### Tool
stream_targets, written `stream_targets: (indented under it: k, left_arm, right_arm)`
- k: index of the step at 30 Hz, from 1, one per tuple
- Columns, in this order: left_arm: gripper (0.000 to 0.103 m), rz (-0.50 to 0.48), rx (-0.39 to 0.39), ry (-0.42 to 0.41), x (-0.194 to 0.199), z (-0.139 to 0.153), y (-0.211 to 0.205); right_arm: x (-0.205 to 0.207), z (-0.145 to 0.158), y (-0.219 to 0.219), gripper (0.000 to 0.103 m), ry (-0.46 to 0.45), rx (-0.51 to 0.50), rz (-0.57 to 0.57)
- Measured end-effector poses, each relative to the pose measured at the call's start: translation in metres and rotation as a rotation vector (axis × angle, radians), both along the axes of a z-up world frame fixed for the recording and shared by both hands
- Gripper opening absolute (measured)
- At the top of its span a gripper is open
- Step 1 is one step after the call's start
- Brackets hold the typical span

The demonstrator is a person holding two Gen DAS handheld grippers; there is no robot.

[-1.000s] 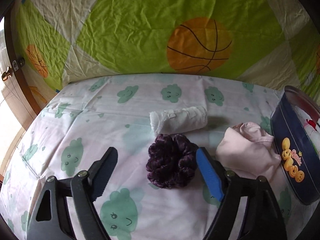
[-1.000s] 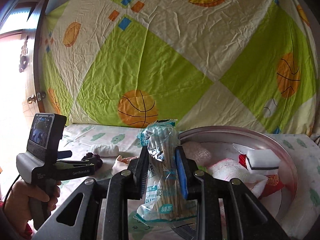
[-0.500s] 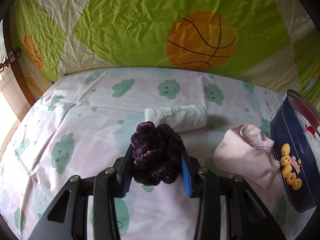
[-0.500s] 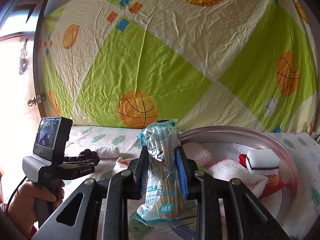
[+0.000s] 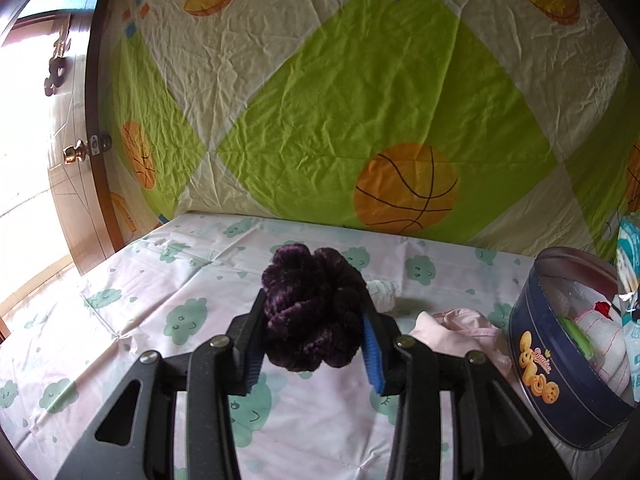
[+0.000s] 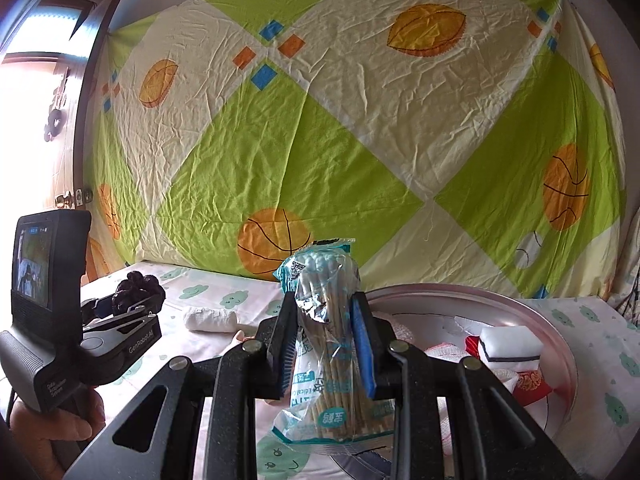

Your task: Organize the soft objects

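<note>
Holding cloths, tin point(image 5: 560, 392) sits beside pink garment point(image 5: 460, 324).

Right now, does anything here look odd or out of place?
One thing: the right gripper holds a bag of cotton swabs, stiff sticks among soft items. The scrunchie in the left gripper, the towel roll and the tin look ordinary.

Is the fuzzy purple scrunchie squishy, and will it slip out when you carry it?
Probably squishy: the purple scrunchie bulges around the left gripper, shut on it. It likely weighs little, since it sits lifted without sagging. Its plush surface should resist slipping, though that is a guess.
</note>
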State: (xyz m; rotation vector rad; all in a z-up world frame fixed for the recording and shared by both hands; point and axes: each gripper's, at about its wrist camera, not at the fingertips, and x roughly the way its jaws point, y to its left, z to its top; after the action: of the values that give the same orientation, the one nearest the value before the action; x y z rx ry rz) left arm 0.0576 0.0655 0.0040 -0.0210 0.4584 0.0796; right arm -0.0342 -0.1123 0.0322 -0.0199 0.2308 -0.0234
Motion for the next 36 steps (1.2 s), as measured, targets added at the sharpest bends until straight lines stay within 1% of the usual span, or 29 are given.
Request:
stream_targets:
  k: [11,22,28,36]
  left_arm:
    - [0.04,-0.017,-0.008,-0.005,-0.02,-0.002,-0.017]
    - [0.04,-0.048,-0.007,-0.011,-0.033,0.0,-0.032]
    - [0.04,-0.069,-0.005,-0.012,-0.039,0.002,-0.044]
    - [0.04,-0.098,-0.022,-0.018,-0.046,0.006,-0.059]
  right_arm:
    - [-0.013,-0.003,0.001,0.029,-0.003,-0.029,-0.011]
    - [-0.028,-0.002,-0.019,0.029,-0.012,-0.047,-0.057]
    - [-0.035,-0.001,-0.031,0.029,-0.019,-0.044,-0.08]
    - [-0.042,0.003,-0.049,0.029,-0.035,-0.03,-0.104]
